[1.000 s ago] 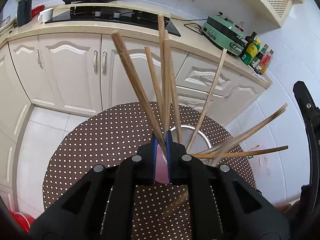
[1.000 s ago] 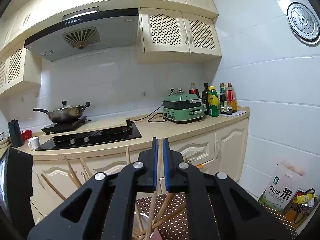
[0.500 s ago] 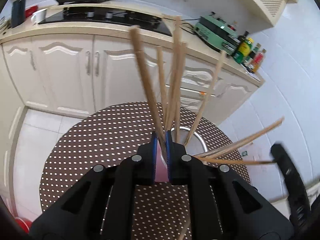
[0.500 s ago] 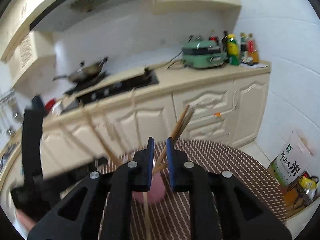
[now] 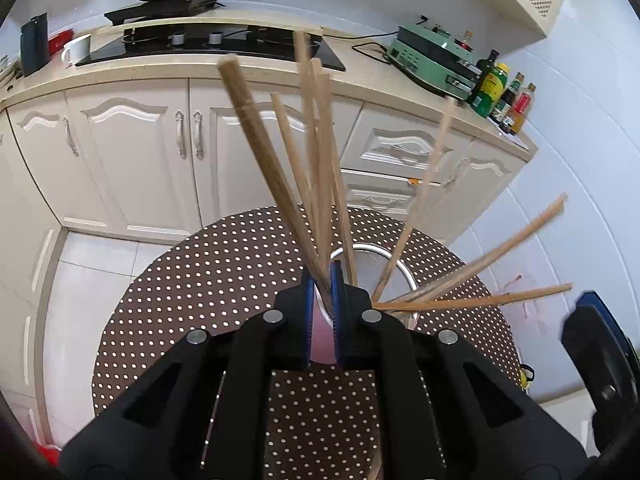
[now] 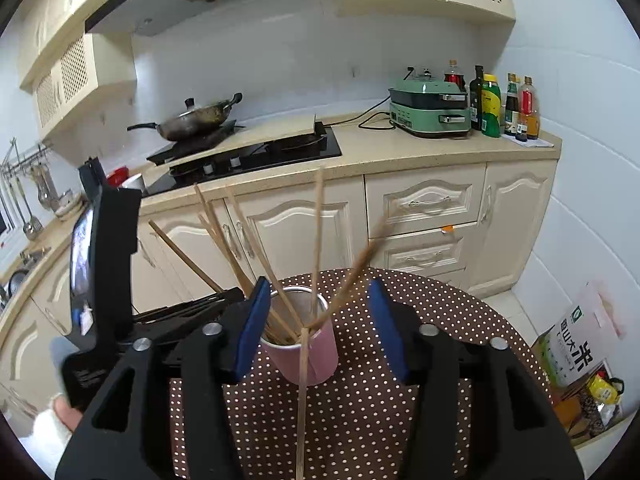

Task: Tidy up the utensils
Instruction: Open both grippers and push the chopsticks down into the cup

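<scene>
Left hand-held gripper (image 5: 320, 280): clenched on the rim of the pink cup (image 6: 308, 356), blue pads pressed together over the cup wall, as seen in the left wrist view. Cup standing upright on the round dotted surface (image 5: 200, 280), near its middle. Bundle of wooden chopsticks (image 5: 312, 152) standing in the cup, fanned out: several leaning up and to the left, one near upright, others splayed low to the right over the metal rim. One loose chopstick (image 6: 304, 400) seen in the right wrist view leaning against the outside front of the cup, top end at the rim, lower end running out of the bottom of the picture.

Right hand-held gripper (image 6: 316, 324): released, jaws opening, blue pads standing apart on either side of the cup, not pressing on it; loose chopstick between them, touched by neither pad.

Behind the surface: cream cabinets (image 6: 300, 224), black stove (image 6: 256, 152) with a wok (image 6: 196, 118), green appliance (image 6: 432, 114), bottles (image 6: 504, 106) at far right.
</scene>
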The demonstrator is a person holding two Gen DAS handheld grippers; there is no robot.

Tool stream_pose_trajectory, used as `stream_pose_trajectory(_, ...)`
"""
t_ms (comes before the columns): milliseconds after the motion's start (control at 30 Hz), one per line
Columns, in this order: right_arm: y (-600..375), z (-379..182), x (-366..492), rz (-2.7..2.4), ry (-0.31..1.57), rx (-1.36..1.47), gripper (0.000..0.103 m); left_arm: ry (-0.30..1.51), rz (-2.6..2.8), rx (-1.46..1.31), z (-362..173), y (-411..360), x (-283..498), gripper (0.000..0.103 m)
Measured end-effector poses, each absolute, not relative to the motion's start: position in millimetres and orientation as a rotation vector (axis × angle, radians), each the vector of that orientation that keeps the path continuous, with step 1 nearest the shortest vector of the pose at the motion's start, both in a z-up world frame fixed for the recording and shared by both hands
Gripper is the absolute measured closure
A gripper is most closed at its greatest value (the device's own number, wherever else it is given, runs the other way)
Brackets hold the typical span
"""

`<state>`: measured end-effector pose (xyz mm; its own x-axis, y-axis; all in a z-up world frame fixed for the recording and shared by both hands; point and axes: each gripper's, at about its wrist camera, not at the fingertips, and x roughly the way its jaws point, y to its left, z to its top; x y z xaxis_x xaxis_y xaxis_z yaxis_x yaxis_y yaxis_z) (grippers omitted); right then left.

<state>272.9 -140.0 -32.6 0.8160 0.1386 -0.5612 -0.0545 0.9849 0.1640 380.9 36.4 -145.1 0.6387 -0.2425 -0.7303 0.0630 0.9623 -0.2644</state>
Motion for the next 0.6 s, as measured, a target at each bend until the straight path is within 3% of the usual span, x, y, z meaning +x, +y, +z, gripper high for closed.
stream_pose_trajectory(433,-136.8,-122.4,320.4,0.180,0.976,0.233,0.054,0.870,-0.206,-0.210,-144.0,42.2,385.3,0.093)
stream_pose_trajectory(500,-134.2,-131.2,327.9,0.192,1.010,0.255,0.066,0.879,-0.212,-0.192,-144.8,40.3,385.3,0.091)
stream_pose_trajectory(533,-132.5,-134.4,331.2,0.195,1.026,0.264,0.077,0.880,-0.216,-0.185,-144.5,39.7,384.6,0.090)
stream_pose_trajectory(567,-130.3,-137.7,334.7,0.205,1.043,0.275,0.088,0.881,-0.217,-0.182,-144.1,39.5,384.2,0.085)
stream_pose_trajectory(600,-129.6,-137.5,335.9,0.219,1.043,0.293,0.093,0.881,-0.217,-0.177,-144.1,39.7,383.4,0.075)
